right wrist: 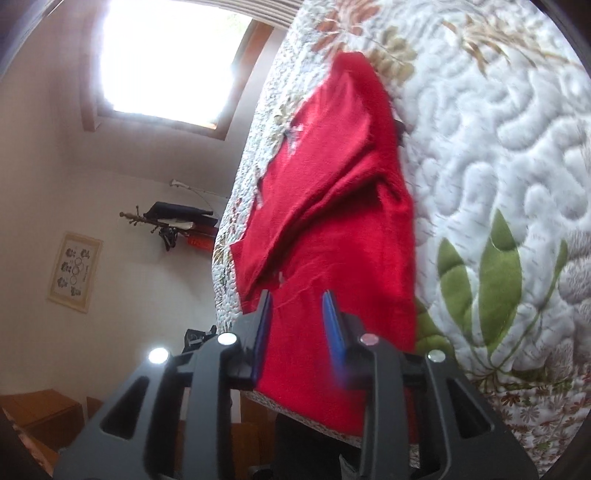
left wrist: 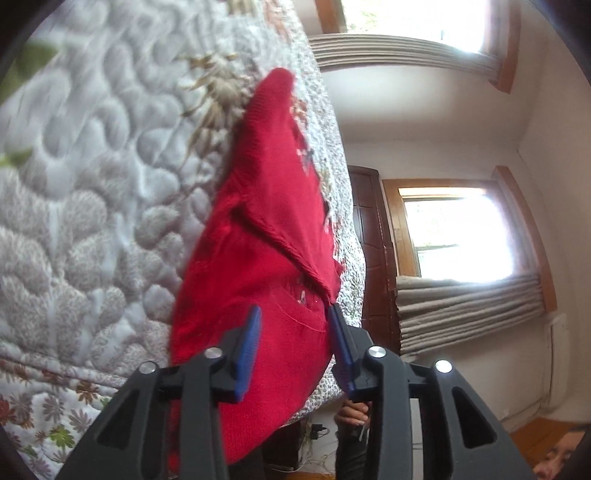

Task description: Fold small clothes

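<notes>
Red knit garment [left wrist: 258, 236] on a quilted bedspread [left wrist: 92, 166]
Rumpled, one panel folded over – left gripper [left wrist: 293, 321] and right gripper [right wrist: 297, 306] both spread, fingers apart over its near edge.

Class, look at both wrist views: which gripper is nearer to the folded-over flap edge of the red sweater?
Left. The left gripper has one finger at the flap's corner on the red sweater. The right gripper is open over the sweater's body, beside the flap.

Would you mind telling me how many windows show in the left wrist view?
2. One window sits at the top edge above a folded blind; the other window is at mid right, beside the dark door.
</notes>
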Demonstrator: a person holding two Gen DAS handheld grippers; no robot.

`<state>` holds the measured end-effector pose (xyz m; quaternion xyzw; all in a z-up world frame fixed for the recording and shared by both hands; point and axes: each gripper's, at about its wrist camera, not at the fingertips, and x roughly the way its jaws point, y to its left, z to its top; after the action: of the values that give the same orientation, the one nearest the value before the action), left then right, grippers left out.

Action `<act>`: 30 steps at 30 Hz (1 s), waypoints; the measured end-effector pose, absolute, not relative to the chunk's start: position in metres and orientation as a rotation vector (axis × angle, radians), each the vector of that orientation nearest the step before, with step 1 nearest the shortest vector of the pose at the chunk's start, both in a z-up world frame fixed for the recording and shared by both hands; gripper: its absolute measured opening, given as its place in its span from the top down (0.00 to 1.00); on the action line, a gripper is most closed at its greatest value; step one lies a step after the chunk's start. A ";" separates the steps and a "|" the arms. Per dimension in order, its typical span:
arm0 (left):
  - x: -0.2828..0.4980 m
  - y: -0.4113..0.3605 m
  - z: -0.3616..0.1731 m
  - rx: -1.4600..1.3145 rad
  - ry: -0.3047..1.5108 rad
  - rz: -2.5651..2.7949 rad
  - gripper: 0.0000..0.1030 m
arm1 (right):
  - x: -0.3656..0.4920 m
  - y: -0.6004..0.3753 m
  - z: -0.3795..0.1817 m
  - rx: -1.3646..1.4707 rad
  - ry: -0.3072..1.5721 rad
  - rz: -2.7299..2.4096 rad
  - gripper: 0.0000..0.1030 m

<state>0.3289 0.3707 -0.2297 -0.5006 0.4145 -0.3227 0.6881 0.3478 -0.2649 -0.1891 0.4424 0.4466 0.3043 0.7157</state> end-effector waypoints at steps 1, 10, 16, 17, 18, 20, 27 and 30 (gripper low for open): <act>0.329 0.370 -0.223 -1.078 0.924 -0.732 0.58 | 0.347 -0.264 -0.182 0.958 0.982 0.677 0.71; 0.337 0.341 -0.180 -0.519 0.943 -0.680 0.47 | 0.357 -0.250 -0.144 0.542 0.976 0.620 0.57; 0.352 0.315 -0.176 -0.271 0.950 -0.642 0.47 | 0.361 -0.233 -0.157 0.357 0.995 0.591 0.57; 0.353 0.317 -0.178 -0.255 0.958 -0.641 0.47 | 0.362 -0.231 -0.160 0.351 1.000 0.594 0.57; 0.357 0.315 -0.180 -0.252 0.967 -0.642 0.47 | 0.363 -0.229 -0.162 0.346 1.004 0.595 0.57; 0.363 0.313 -0.185 -0.243 0.987 -0.644 0.46 | 0.365 -0.229 -0.167 0.335 1.009 0.589 0.55; 0.370 0.307 -0.194 -0.217 1.017 -0.672 0.46 | 0.372 -0.229 -0.173 0.316 1.023 0.593 0.54; 0.372 0.305 -0.196 -0.216 1.031 -0.678 0.46 | 0.372 -0.225 -0.173 0.290 1.023 0.603 0.53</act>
<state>0.3724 0.3050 -0.1957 -0.1012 0.4825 -0.3171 0.8102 0.3724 -0.2247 -0.1734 0.1361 0.4802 0.2831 0.8190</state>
